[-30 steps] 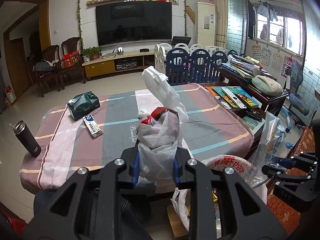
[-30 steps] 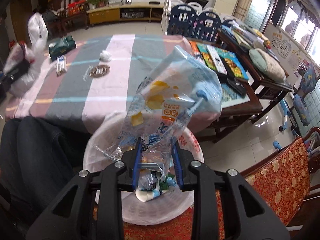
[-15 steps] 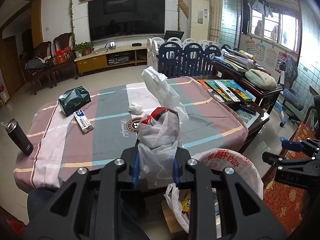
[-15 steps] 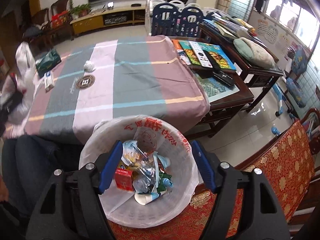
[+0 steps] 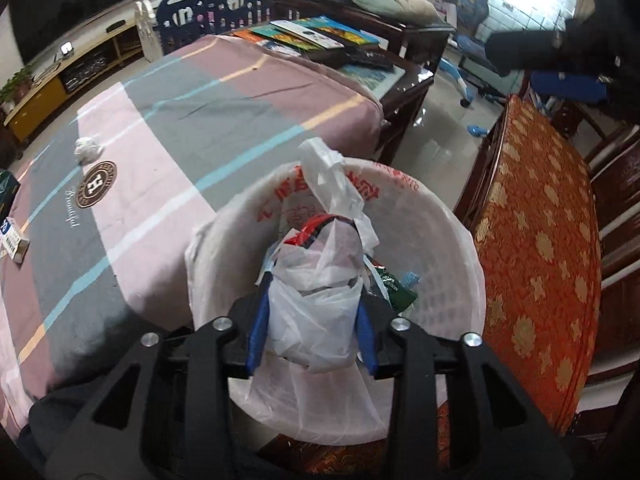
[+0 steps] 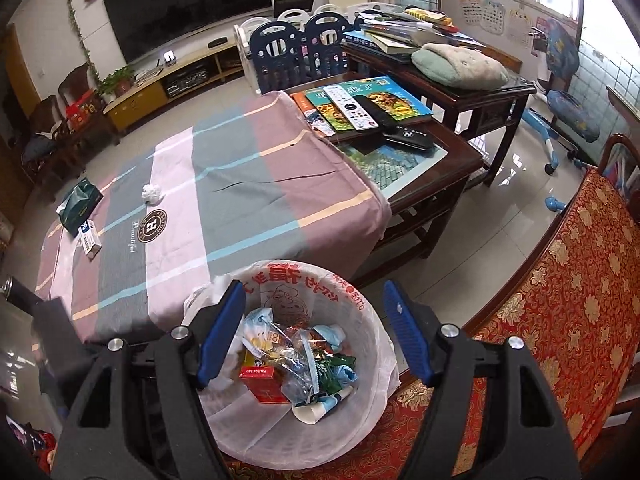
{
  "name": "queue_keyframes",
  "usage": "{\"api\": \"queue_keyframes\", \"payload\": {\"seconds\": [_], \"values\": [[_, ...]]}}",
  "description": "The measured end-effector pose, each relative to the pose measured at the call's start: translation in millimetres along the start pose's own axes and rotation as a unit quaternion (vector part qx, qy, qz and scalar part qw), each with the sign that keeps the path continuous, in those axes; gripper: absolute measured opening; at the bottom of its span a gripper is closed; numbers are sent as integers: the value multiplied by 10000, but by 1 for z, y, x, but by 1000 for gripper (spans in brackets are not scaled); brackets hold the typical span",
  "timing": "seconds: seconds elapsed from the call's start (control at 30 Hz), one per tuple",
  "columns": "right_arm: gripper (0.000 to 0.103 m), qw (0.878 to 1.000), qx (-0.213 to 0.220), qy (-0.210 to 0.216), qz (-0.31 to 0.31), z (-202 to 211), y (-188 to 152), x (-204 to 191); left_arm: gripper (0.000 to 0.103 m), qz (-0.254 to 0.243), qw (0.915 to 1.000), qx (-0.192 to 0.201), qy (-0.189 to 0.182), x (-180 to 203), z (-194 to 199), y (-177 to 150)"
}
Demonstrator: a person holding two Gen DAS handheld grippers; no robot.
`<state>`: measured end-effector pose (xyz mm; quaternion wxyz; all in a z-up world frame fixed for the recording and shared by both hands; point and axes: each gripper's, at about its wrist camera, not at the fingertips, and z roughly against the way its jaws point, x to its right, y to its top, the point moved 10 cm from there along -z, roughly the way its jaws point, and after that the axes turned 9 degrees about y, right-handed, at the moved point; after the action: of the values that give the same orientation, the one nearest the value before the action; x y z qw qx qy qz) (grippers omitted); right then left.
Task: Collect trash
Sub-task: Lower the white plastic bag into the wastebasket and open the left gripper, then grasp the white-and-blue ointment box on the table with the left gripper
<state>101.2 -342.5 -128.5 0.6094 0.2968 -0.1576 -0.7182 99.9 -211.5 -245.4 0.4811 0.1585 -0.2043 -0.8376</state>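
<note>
A white plastic bag stuffed with rubbish, red showing at its top, sits between the jaws of my left gripper. The jaws are opening and the bag has puffed out between them, no longer pinched. It hangs right over the white lined trash bin. My right gripper stands open and empty above the same trash bin, which holds wrappers and a red box. A crumpled tissue lies on the striped tablecloth. The tissue also shows in the left wrist view.
A green tissue pack and a small carton lie at the table's far left. Remotes and books cover the dark side table. A red and gold cushioned seat flanks the bin on the right.
My left gripper swung down from facing the table to above the bin, and its jaws widened around the white bag. My right gripper dropped its clear bag into the bin and stayed open.
</note>
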Motion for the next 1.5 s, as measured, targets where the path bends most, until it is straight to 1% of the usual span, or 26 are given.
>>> {"api": "queue_keyframes", "payload": {"seconds": [0.03,0.07,0.13,0.2,0.27,0.33,0.37,0.4,0.47,0.5,0.57,0.6,0.63,0.7,0.77,0.83,0.9,0.93,1.0,1.1,1.17,1.2,1.23,1.27,1.37,1.5], "values": [[71,10000,-19,-20,-11,-2,0,1,70,-100,9999,-59,-29,4,-6,-4],[71,10000,-44,-23,-25,-4,0,1,80,-160,9998,-74,-8,4,-9,-7],[71,9999,-112,-13,-40,-10,-2,-1,83,-144,9998,4,166,-9,-9,-8],[71,9998,-221,1,-25,-20,-5,-5,84,169,9993,81,327,-38,-10,-1],[71,9995,-319,33,8,-29,-8,-10,86,844,9949,156,530,-86,-10,3],[71,9992,-397,61,72,-37,-10,-15,86,1631,9828,105,856,-143,-14,2],[71,9989,-447,63,119,-42,-11,-18,86,2108,9716,23,1073,-177,-17,-3],[71,9987,-491,62,153,-46,-12,-21,86,2723,9531,-106,1319,-221,-20,-11],[71,9981,-586,67,188,-56,-14,-25,86,3482,9230,-212,1625,-281,-24,-23],[71,9978,-632,74,199,-61,-15,-27,86,3816,9058,-217,1829,-315,-25,-29],[71,9969,-749,58,218,-73,-17,-30,86,4159,8799,-272,2281,-373,-28,-37],[71,9964,-814,46,214,-80,-18,-31,87,4243,8708,-308,2463,-396,-31,-39],[71,9960,-870,49,202,-85,-19,-33,87,4284,8649,-343,2593,-415,-35,-39],[71,9950,-979,82,173,-95,-21,-36,87,4353,8571,-447,2720,-449,-46,-38],[71,9942,-1053,95,177,-103,-22,-40,87,4429,8524,-469,2739,-470,-53,-37],[71,9935,-1119,56,212,-110,-23,-43,89,4490,8510,-438,2688,-485,-63,-30],[71,9925,-1201,25,204,-117,-24,-44,91,4446,8541,-496,2654,-493,-77,-24],[71,9921,-1240,14,203,-120,-25,-45,91,4377,8581,-558,2626,-495,-85,-21],[71,9910,-1312,6,282,-126,-25,-50,91,4168,8649,-834,2669,-500,-104,-18],[71,9904,-1304,19,456,-130,-24,-59,89,4076,8593,-1016,2919,-505,-116,-22],[71,9903,-1293,60,514,-133,-21,-66,65,4248,8566,-1004,2751,-506,-121,-26],[71,9902,-1295,78,521,-135,-19,-69,62,4336,8570,-959,2616,-505,-123,-28],[71,9901,-1302,106,519,-138,-18,-72,53,4327,8576,-904,2630,-505,-122,-28],[71,9900,-1307,141,509,-141,-16,-77,46,4219,8620,-863,2675,-503,-120,-27],[71,9902,-1266,320,494,-150,-6,-94,45,4138,8706,-662,2578,-492,-109,-25],[71,9899,-1058,673,657,-173,16,-135,45,4077,8811,-180,2390,-455,-71,-27]]}}
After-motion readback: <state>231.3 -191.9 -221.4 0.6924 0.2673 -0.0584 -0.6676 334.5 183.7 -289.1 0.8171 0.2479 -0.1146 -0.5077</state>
